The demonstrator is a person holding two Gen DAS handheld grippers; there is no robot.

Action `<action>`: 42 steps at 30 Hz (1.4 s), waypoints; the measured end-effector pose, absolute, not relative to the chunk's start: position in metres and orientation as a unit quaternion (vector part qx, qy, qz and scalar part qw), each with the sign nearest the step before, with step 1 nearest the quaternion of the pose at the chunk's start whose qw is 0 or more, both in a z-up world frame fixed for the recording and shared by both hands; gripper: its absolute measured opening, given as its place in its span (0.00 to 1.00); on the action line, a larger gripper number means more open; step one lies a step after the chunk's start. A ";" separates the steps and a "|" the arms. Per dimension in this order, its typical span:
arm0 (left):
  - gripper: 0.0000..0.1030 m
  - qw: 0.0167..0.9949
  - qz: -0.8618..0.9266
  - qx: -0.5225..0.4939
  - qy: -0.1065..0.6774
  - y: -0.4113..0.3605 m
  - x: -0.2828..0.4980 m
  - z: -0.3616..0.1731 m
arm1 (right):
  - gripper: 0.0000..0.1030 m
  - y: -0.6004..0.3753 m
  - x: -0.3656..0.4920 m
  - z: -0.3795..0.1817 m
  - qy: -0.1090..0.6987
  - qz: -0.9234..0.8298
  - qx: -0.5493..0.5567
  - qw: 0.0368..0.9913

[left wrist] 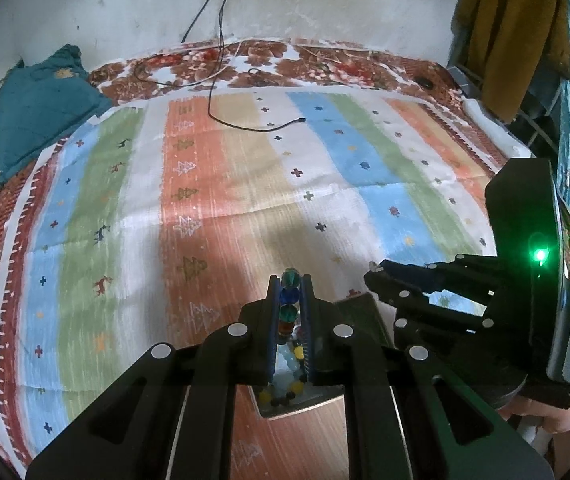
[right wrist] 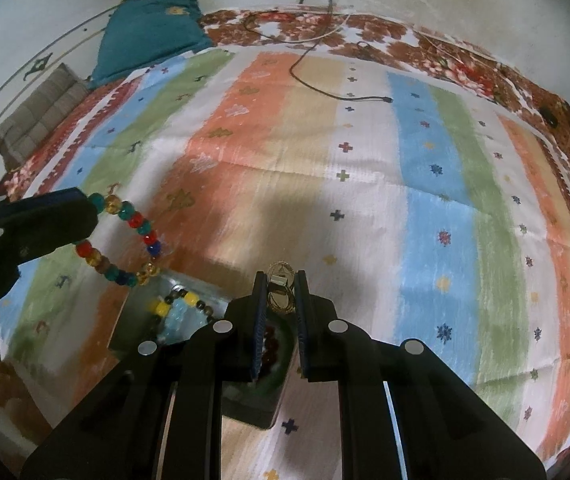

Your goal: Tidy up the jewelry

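Note:
My left gripper [left wrist: 289, 282] is shut on a bracelet of coloured glass beads [left wrist: 289, 300] and holds it above a shiny metal box [left wrist: 305, 402] that holds other beaded pieces. In the right wrist view the bracelet [right wrist: 133, 236] hangs as a loop from the left gripper [right wrist: 93, 210] over the box [right wrist: 133, 320]. My right gripper [right wrist: 281, 280] is shut on small gold rings [right wrist: 280, 286], held above a dark box [right wrist: 261, 400] with dark red beads inside. In the left wrist view the right gripper [left wrist: 375, 274] sits to the right.
A striped cloth [left wrist: 245, 184] covers the bed. A black cable [left wrist: 253, 126] lies on it at the back, a teal cushion [left wrist: 41, 112] at the back left. Clothes [left wrist: 513, 28] hang at the right.

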State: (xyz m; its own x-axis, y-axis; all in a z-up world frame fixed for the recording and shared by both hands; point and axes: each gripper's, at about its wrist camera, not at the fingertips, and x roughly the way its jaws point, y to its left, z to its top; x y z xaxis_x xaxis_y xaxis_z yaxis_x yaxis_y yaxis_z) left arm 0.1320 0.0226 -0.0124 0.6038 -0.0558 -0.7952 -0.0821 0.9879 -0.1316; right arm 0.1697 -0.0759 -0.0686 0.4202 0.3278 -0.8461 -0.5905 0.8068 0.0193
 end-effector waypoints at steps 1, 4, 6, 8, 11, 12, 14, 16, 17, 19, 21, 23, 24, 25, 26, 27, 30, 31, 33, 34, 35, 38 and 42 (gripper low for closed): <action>0.09 0.893 0.007 -0.077 0.444 0.022 0.130 -0.012 | 0.14 -0.075 0.166 -0.069 0.462 0.279 -0.144 0.829; 0.09 0.891 0.001 -0.076 0.447 0.020 0.124 -0.014 | 0.14 -0.076 0.157 -0.069 0.458 0.279 -0.147 0.831; 0.09 0.889 0.001 -0.078 0.450 0.020 0.121 -0.016 | 0.14 -0.076 0.153 -0.068 0.458 0.282 -0.147 0.830; 0.09 0.890 0.002 -0.079 0.450 0.020 0.118 -0.016 | 0.14 -0.076 0.150 -0.068 0.457 0.285 -0.149 0.830; 0.09 0.890 0.003 -0.081 0.448 0.021 0.114 -0.016 | 0.14 -0.076 0.143 -0.069 0.457 0.289 -0.150 0.828; 0.09 0.890 0.004 -0.081 0.448 0.021 0.113 -0.017 | 0.14 -0.076 0.141 -0.070 0.458 0.290 -0.150 0.827; 0.09 0.890 0.007 -0.077 0.450 0.020 0.111 -0.018 | 0.14 -0.075 0.139 -0.071 0.458 0.290 -0.152 0.826; 0.09 0.887 0.010 -0.079 0.454 0.020 0.110 -0.020 | 0.14 -0.075 0.139 -0.072 0.462 0.292 -0.152 0.823; 0.10 0.885 0.010 -0.079 0.459 0.020 0.111 -0.021 | 0.14 -0.076 0.140 -0.073 0.464 0.290 -0.150 0.824; 0.11 0.882 0.019 -0.080 0.463 0.022 0.112 -0.022 | 0.20 -0.078 0.143 -0.074 0.469 0.282 -0.145 0.824; 0.14 0.881 0.027 -0.087 0.465 0.027 0.111 -0.022 | 0.32 -0.081 0.143 -0.074 0.471 0.278 -0.139 0.826; 0.17 0.881 0.032 -0.094 0.463 0.031 0.108 -0.021 | 0.32 -0.085 0.142 -0.072 0.470 0.272 -0.137 0.828; 0.18 0.881 0.032 -0.096 0.462 0.031 0.106 -0.021 | 0.32 -0.087 0.141 -0.071 0.469 0.270 -0.136 0.830; 0.22 0.882 0.032 -0.098 0.460 0.032 0.103 -0.020 | 0.32 -0.090 0.140 -0.070 0.469 0.266 -0.134 0.831; 0.28 0.883 0.031 -0.098 0.457 0.032 0.099 -0.019 | 0.32 -0.093 0.139 -0.069 0.469 0.264 -0.132 0.832; 0.30 0.884 0.031 -0.098 0.456 0.031 0.097 -0.019 | 0.33 -0.095 0.138 -0.068 0.469 0.263 -0.130 0.833; 0.34 0.887 0.035 -0.095 0.451 0.030 0.086 -0.018 | 0.37 -0.101 0.135 -0.065 0.468 0.261 -0.124 0.835; 0.34 0.888 0.041 -0.095 0.449 0.031 0.085 -0.017 | 0.39 -0.103 0.134 -0.064 0.468 0.261 -0.121 0.836; 0.35 0.888 0.047 -0.097 0.448 0.034 0.081 -0.017 | 0.42 -0.109 0.129 -0.061 0.467 0.261 -0.116 0.837; 0.38 0.887 0.046 -0.100 0.449 0.036 0.079 -0.018 | 0.43 -0.110 0.128 -0.059 0.465 0.261 -0.115 0.838; 0.42 0.885 0.046 -0.104 0.451 0.037 0.078 -0.019 | 0.44 -0.112 0.126 -0.057 0.462 0.261 -0.114 0.840; 0.49 0.885 0.043 -0.106 0.452 0.037 0.074 -0.019 | 0.50 -0.121 0.117 -0.050 0.453 0.266 -0.105 0.845; 0.56 0.888 0.037 -0.102 0.447 0.033 0.066 -0.018 | 0.54 -0.128 0.108 -0.045 0.441 0.267 -0.105 0.850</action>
